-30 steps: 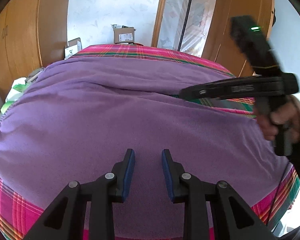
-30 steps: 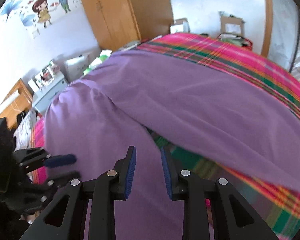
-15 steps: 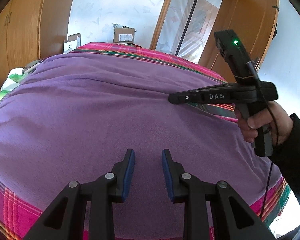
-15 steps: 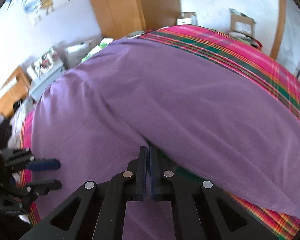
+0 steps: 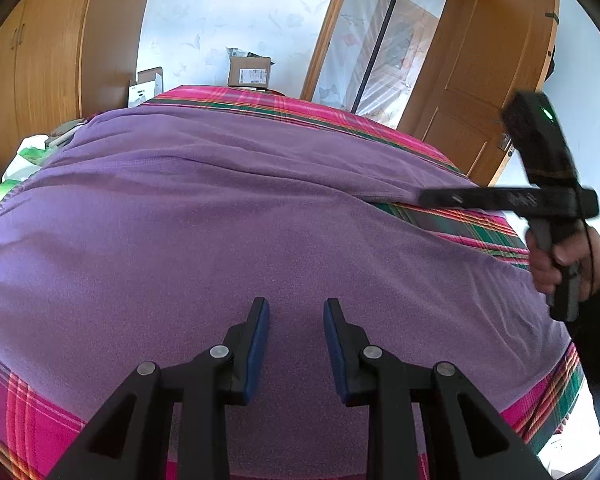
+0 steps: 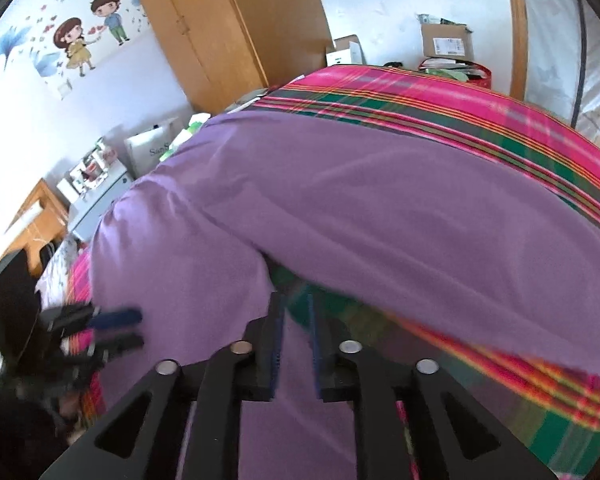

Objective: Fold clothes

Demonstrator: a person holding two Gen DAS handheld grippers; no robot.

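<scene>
Half a second ago the right gripper's [image 6: 296, 316] jaws were pressed together at the notch in the purple garment [image 6: 380, 208]; now they stand a little apart with nothing between them, and the view is blurred with motion. From the left wrist view the right gripper [image 5: 428, 197] shows farther right than before, its tip at the garment's inner edge, gripped by a hand [image 5: 556, 256] in a dark sleeve. The left gripper [image 5: 296, 320] has its jaws wide apart, empty, poised just above the garment's near part; whether the pads touch the cloth I cannot tell. The garment lies spread over most of the bed [image 5: 480, 224], whose pink and green plaid cover shows at the far side, in the notch and along the near edge. Beyond the bed stand a wardrobe [image 5: 52, 64], a cardboard box [image 5: 249, 72] and an open door [image 5: 496, 76].
</scene>
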